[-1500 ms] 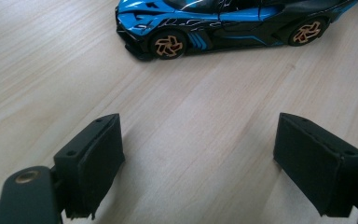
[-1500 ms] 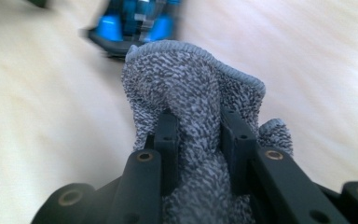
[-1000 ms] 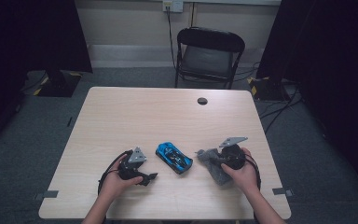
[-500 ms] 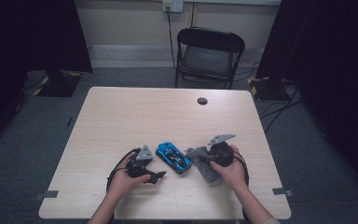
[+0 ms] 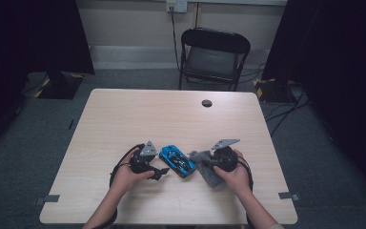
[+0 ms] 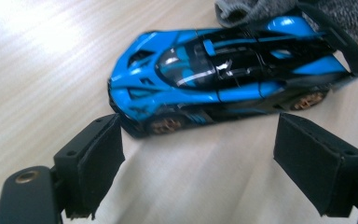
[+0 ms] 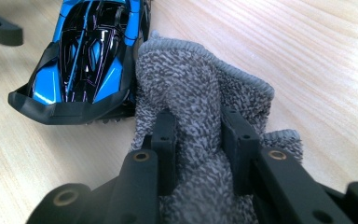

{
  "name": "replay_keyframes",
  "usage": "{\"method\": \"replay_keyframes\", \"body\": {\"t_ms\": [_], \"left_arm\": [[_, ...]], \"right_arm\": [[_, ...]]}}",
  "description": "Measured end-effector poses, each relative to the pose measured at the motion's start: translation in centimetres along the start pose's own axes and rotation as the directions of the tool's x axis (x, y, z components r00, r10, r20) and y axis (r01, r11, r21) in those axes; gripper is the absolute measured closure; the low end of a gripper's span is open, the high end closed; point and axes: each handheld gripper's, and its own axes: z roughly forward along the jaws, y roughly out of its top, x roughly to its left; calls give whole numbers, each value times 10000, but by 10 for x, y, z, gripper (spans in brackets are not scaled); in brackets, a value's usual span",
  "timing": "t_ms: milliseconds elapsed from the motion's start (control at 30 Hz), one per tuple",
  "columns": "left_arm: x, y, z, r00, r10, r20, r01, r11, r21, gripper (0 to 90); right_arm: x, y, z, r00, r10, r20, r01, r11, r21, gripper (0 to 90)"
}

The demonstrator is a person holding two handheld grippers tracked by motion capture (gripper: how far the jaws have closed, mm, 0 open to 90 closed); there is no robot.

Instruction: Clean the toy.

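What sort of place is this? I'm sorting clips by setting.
Probably a lab or studio room set up for recording: a bare wooden table, a black folding chair against the wall, dark curtains, and cables on grey carpet.

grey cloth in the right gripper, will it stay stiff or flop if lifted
Probably floppy: the grey cloth bunches into a soft fold where the right hand-held gripper pinches it. Its knitted, fuzzy surface likely grips the pads rather than slipping. It looks light, so the loose end touching the toy car would likely trail and drag.
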Motion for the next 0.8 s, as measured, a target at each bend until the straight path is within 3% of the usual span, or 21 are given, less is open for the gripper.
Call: {"method": "replay_keyframes", "body": {"t_ms": [333,500,667,800], "left_arm": [[2,10,12,9995,206,225,-206,9998,-4,150],[-6,6,10,9990,-453,-38,453,9989,123,158],[-16,-1,7,9994,-349,-87,352,9988,330,152],[-16,0,8,9977,-665,-91,666,9977,95,147]], "right_arm": [[-4,-3,-6,9999,99,104,-100,9999,65,693],[-1,-4,-5,10000,47,36,-47,10000,23,694],[2,-3,-3,10000,-63,-67,64,10000,60,699],[10,-1,0,9992,-209,-343,214,9997,139,719]]}}
